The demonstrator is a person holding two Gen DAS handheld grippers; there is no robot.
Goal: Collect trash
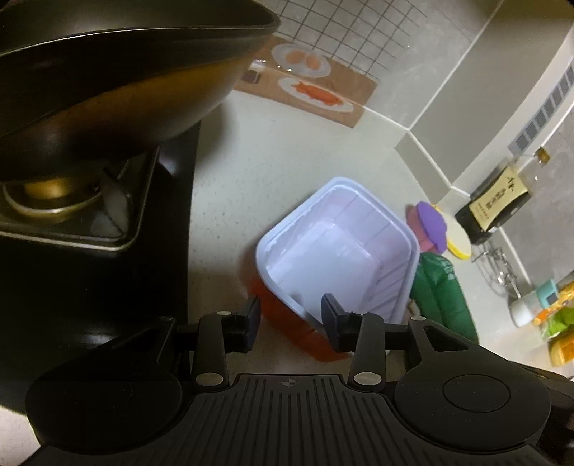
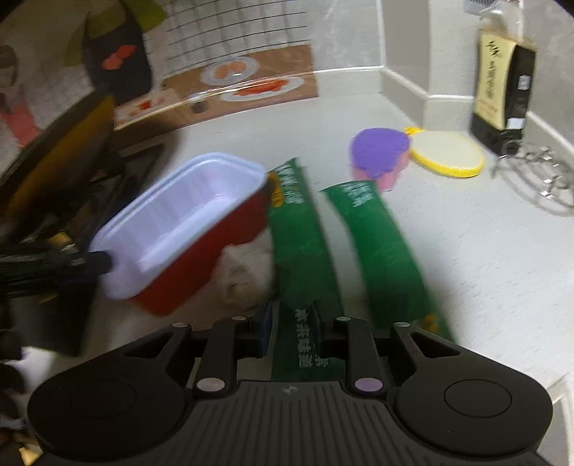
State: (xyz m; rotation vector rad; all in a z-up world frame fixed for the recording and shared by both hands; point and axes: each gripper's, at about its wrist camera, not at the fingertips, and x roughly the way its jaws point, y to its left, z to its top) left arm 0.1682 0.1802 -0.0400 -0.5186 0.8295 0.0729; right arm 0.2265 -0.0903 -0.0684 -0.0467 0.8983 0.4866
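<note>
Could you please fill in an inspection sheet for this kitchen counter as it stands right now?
Surface: pale speckled countertop, bare between the items.
Job's things: red rectangular plastic tray with white lining, tilted; two long green foil wrappers, one held, one lying beside it.
Clutter: purple and pink foam shape; round yellow-rimmed pad; dark bottle with cream label; wire rack; black wok on the stove.
Grippers: left gripper fingers straddle the tray's near wall, not pressing; right gripper shut on the held wrapper.
Cables: nothing seen.
Surroundings: tiled wall with food-picture sticker.
</note>
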